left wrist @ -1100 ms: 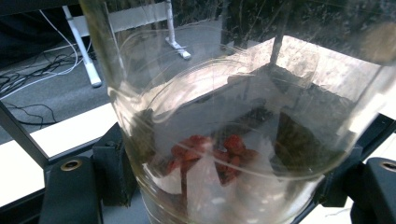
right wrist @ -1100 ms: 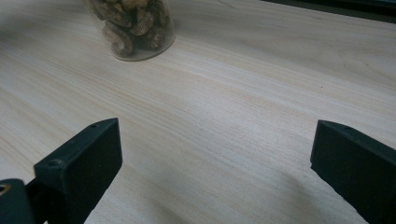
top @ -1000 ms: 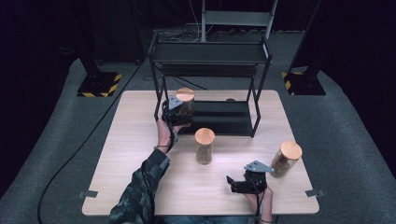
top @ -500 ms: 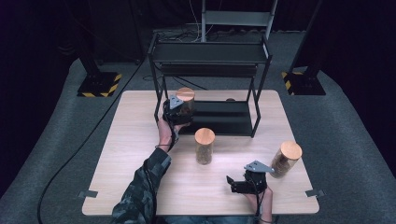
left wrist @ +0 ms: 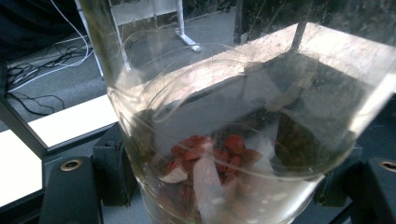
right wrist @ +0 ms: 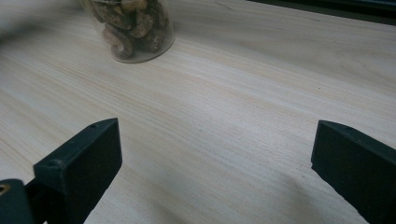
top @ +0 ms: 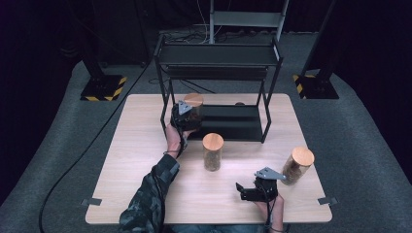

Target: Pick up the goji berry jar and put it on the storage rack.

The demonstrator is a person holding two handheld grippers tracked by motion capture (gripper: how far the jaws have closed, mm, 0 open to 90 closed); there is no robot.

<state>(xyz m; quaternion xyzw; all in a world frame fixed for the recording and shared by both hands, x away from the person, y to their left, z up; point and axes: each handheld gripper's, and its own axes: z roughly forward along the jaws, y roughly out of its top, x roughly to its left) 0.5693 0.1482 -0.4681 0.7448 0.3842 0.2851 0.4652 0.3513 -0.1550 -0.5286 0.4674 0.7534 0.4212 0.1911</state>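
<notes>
My left gripper (top: 187,116) is shut on a clear glass jar (top: 194,109) with a wooden lid, held at the left front of the black shelf rack (top: 262,102). In the left gripper view the jar (left wrist: 224,140) sits between both jaws, with red dried pieces (left wrist: 210,149) at its bottom. A second jar (top: 213,151) with a wooden lid stands mid-table. A third jar (top: 297,165) stands at the right. My right gripper (top: 245,190) rests low near the table's front edge, open, with bare wood between its jaws; the nut-filled jar (right wrist: 133,28) stands ahead of it.
The wooden table (top: 136,165) carries the two-level black rack at its far side. Dark stands with yellow-black feet (top: 104,88) flank the table on the grey floor. A cable (top: 82,155) runs along the left.
</notes>
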